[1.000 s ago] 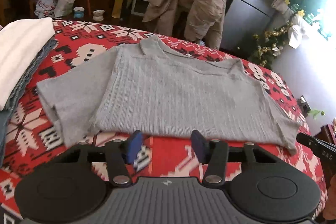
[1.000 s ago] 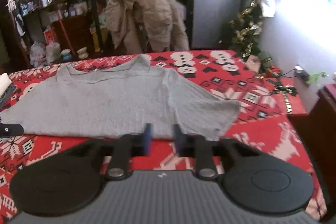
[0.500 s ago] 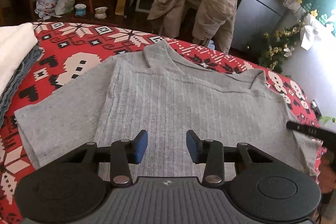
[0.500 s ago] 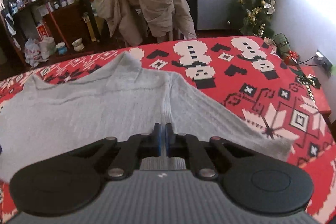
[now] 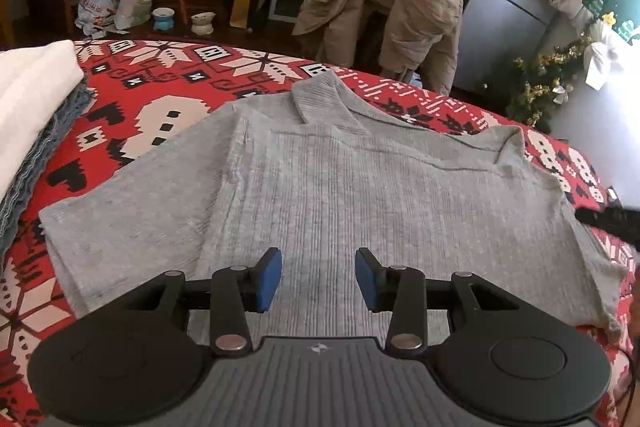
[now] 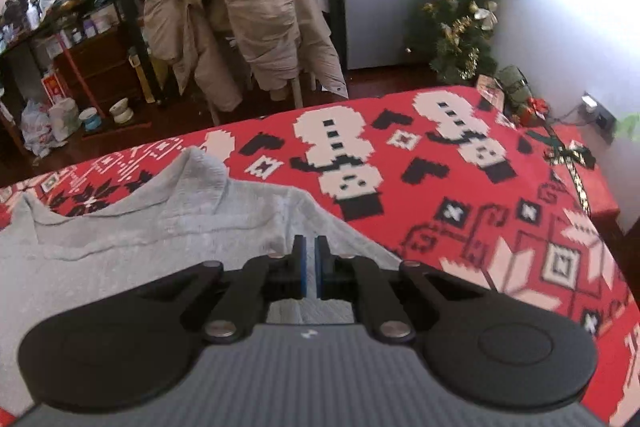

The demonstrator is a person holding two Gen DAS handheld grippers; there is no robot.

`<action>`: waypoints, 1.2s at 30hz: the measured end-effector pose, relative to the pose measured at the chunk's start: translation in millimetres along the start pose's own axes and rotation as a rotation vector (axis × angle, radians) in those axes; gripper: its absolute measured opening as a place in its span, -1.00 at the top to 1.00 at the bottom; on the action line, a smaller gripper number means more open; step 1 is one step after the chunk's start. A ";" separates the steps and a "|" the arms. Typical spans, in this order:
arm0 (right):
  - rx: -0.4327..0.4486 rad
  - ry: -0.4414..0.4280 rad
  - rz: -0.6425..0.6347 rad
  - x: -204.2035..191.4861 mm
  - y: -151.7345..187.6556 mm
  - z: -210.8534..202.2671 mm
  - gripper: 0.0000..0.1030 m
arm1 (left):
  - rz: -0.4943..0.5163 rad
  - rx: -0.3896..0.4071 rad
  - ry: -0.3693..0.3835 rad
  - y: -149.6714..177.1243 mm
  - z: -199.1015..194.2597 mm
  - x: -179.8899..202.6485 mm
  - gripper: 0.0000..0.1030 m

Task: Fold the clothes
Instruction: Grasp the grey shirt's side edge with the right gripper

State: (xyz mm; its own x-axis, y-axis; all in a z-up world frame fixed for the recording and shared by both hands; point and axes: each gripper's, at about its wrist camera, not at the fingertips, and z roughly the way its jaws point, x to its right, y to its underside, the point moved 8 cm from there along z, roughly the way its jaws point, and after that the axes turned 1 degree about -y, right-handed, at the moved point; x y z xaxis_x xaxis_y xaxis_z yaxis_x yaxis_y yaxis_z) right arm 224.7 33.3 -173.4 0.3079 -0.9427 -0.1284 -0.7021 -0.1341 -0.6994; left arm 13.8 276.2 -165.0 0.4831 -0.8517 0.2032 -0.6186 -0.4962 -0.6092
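Grey collared shirt (image 5: 352, 187) spread flat on red patterned cover (image 5: 168, 99), filling centre of left-wrist frame, collar toward top. Folded white/grey stack (image 5: 28, 107) at left edge.

Changes vs 1 s ago: both grippers moved fwd from near hem to over the shirt. Left gripper (image 5: 318, 279) now above mid-body, pads wide apart, holding nothing. Right gripper (image 6: 310, 261) went from part-open to nearly closed, thin slit only, sitting at shoulder/sleeve seam, lower centre of right-wrist frame. Cloth bunched slightly at tips; probably pinched, but can't confirm fabric between pads.

Meaning: looks like grip being set on right sleeve side for a fold inward; left yet to close.
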 end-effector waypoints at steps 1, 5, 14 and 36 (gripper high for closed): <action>0.005 -0.005 -0.006 1.8 5.9 -9.6 0.90 | -0.003 0.003 0.002 0.4 -2.7 -0.8 0.22; 0.038 -0.007 -0.027 18.3 35.0 -52.5 0.84 | 0.012 0.002 0.002 6.6 -12.6 -1.4 0.22; 0.053 0.112 0.052 107.9 49.3 -76.6 0.72 | 0.029 -0.028 -0.030 25.1 -24.4 0.6 0.22; 0.032 -0.080 0.364 141.4 51.0 -46.4 0.45 | 0.096 -0.050 -0.036 24.8 -14.8 30.5 0.16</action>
State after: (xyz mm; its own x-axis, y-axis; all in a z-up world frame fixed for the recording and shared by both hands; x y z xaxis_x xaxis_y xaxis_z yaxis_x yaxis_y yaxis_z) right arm 202.7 -121.0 -194.7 0.0925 -0.8997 -0.4265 -0.7546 0.2161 -0.6196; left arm 4.0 235.4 -162.5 0.4409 -0.8898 0.1175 -0.6933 -0.4208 -0.5850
